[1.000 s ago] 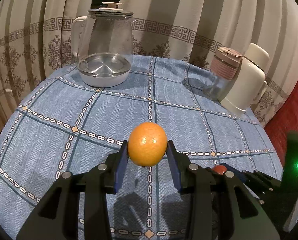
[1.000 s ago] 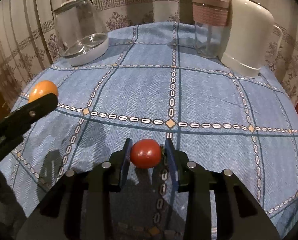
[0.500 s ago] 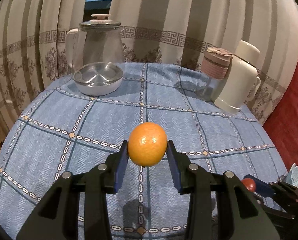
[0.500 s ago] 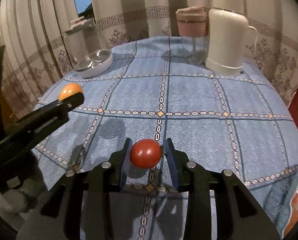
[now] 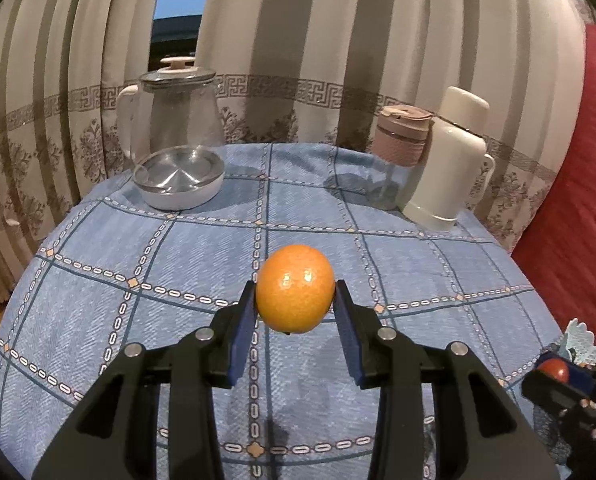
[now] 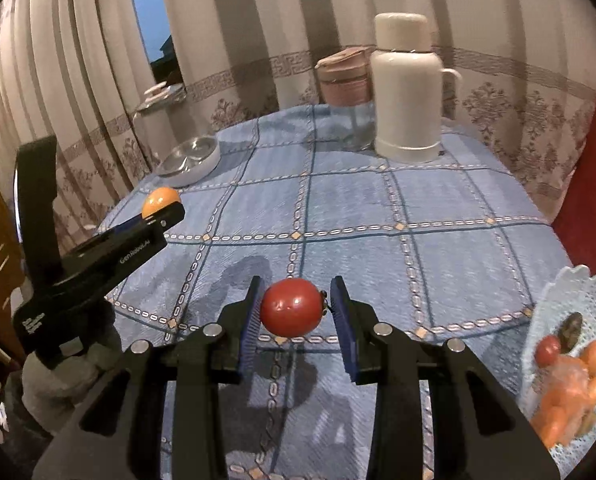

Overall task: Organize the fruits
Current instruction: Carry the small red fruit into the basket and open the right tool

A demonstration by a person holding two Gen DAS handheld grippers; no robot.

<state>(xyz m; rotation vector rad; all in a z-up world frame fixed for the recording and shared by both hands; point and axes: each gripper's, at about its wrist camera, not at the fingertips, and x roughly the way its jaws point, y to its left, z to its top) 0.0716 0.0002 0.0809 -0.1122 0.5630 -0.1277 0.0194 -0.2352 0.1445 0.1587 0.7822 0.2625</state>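
Orange peel fills the gap of our left gripper [image 5: 295, 304]: the blue pads press both sides of the orange [image 5: 295, 288], which hangs clear above the checked blue tablecloth [image 5: 202, 252]. Our right gripper [image 6: 292, 312] clamps a red tomato [image 6: 291, 307] the same way, pads on its flanks, off the cloth.

The step in hand looks like carrying both fruits to the pale blue basket [image 6: 570, 292] at the table's right edge, where a small tomato [image 6: 548, 350] and several orange pieces [image 6: 570, 392] already lie. To do it well, we should keep both grips steady, bring the tomato over the basket's rim first since it is nearer, lower it close to the pile, then part the pads. The tomato is soft, so no extra squeeze.

Both grippers point forward and tilt down at the table, the left one well apart to the left of the right.

Farther back stand a glass kettle [image 5: 178, 140], a pink-lidded tumbler [image 5: 402, 144] and a cream thermos [image 5: 450, 160], before striped curtains [image 5: 338, 40].
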